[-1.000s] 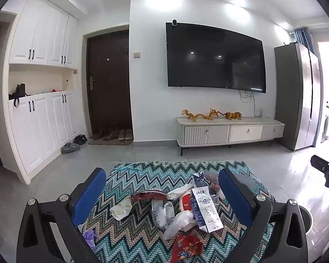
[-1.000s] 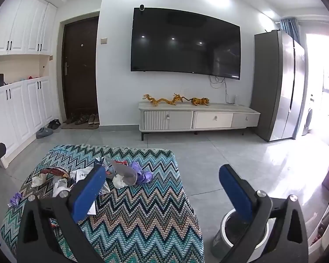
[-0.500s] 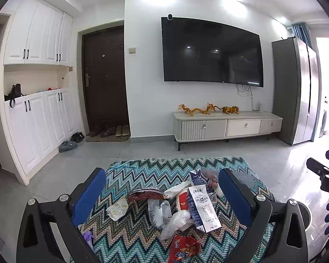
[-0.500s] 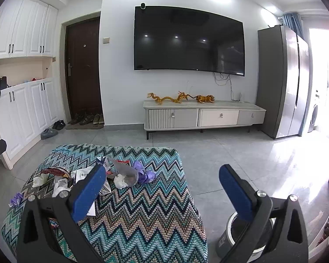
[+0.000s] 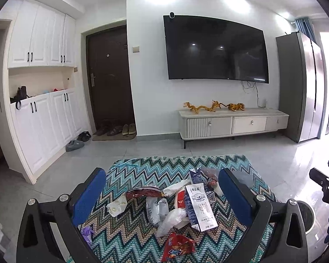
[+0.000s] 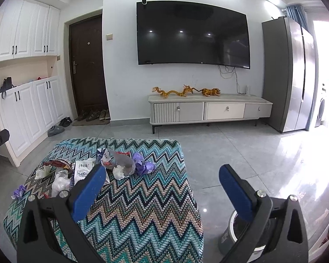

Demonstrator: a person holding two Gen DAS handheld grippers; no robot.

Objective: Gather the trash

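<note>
White cabinets (image 5: 43, 114) line the far left wall, with a dark door (image 5: 109, 79) to their right and shoes (image 5: 116, 129) at its foot. A TV (image 5: 215, 48) hangs on the far wall above a low console (image 5: 232, 123); a fridge (image 5: 302, 85) stands at far right.

Left gripper (image 5: 162, 192): jaws wide apart, holding nothing, hovering over the near part of a zigzag-patterned cover (image 5: 129, 236). The trash lies on this cover, between the blue pads (image 5: 88, 199) in the left wrist view. From left: a purple wrapper (image 5: 87, 236), a white scrap (image 5: 116, 206), a dark red wrapper (image 5: 144, 194), a clear bag (image 5: 156, 210), a milk carton (image 5: 199, 206), and a red packet (image 5: 177, 248) nearest the camera.

Right gripper (image 6: 162, 186): jaws wide apart, empty, positioned over the cover's right edge. In the right wrist view the trash sits at the cover's far left, including a grey sheet (image 6: 122, 161) and purple foil (image 6: 142, 165). A bin (image 6: 236, 234) stands on the floor at near right, beside the cover, partly hidden by the right finger.
</note>
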